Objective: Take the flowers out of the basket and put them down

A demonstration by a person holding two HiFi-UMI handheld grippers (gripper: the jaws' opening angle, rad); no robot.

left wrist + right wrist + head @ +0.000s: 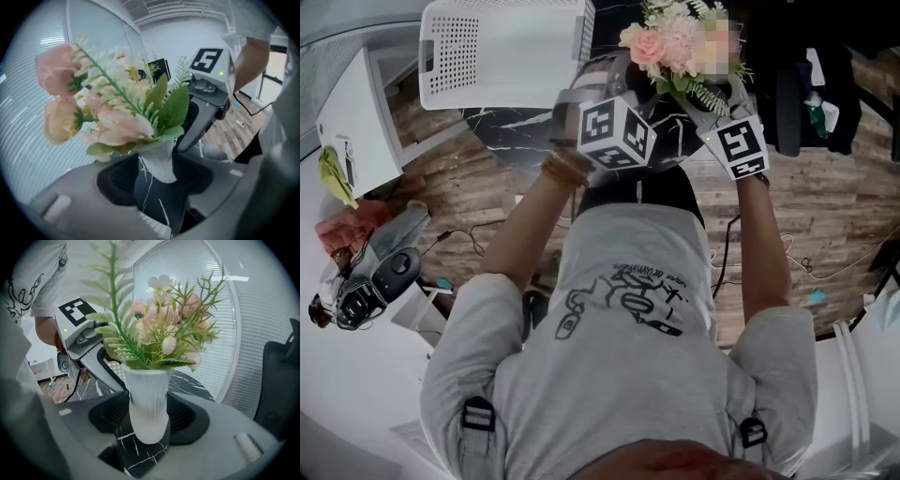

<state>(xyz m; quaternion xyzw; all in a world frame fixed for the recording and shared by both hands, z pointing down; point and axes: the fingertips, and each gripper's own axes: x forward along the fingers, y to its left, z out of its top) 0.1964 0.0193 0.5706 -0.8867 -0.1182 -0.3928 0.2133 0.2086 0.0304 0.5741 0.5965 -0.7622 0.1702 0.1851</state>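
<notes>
1. Head view: pink and cream flowers sit over the dark marble desk, outside the white perforated basket.
2. Left gripper view: my left claw, part-open, pinches the ribbed white vase.
3. Right gripper view: my right claw grips it too.

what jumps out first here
Pink flowers in a white vase, at the top middle of the head view over a dark marble table. The left gripper and right gripper both have their jaws closed on the vase. A white basket sits to their left.
</notes>
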